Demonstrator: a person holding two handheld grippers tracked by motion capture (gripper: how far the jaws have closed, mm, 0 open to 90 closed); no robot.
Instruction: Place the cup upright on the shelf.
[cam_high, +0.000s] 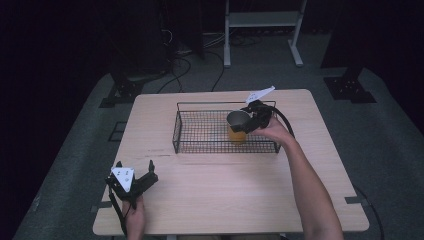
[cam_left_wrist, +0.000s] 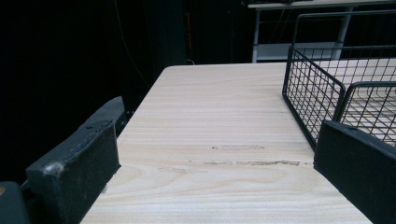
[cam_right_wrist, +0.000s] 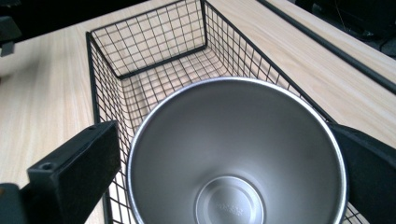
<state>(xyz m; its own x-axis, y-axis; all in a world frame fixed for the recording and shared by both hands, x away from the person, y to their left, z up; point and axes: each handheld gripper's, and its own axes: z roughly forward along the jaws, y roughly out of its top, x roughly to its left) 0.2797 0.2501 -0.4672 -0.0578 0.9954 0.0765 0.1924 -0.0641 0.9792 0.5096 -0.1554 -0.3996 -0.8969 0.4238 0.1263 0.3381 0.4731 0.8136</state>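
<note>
Steel-lined and orange on the outside, a cup (cam_high: 238, 126) stands upright inside the black wire basket (cam_high: 200, 132), toward the basket's right end, near the front wall. The right gripper (cam_high: 248, 122) reaches over the basket's right end from the person's right hand (cam_high: 274, 129). In the right gripper view the cup's (cam_right_wrist: 236, 158) round mouth sits between the two black jaws, one at each side of the rim and close against it; whether they press on the wall or only flank it cannot be told from these pictures. The cup's inside is bare metal with a stamped disc at the bottom.

Left of the basket and nearer the person, the left gripper (cam_high: 135, 167) rests low over the pale wooden table (cam_high: 210, 200), held in the left hand (cam_high: 135, 217), well apart from the basket. Its jaws stand wide apart with nothing between them; in the left gripper view bare tabletop lies between them and the basket's (cam_left_wrist: 317, 88) near corner rises beyond the jaw at the right of that view.
</note>
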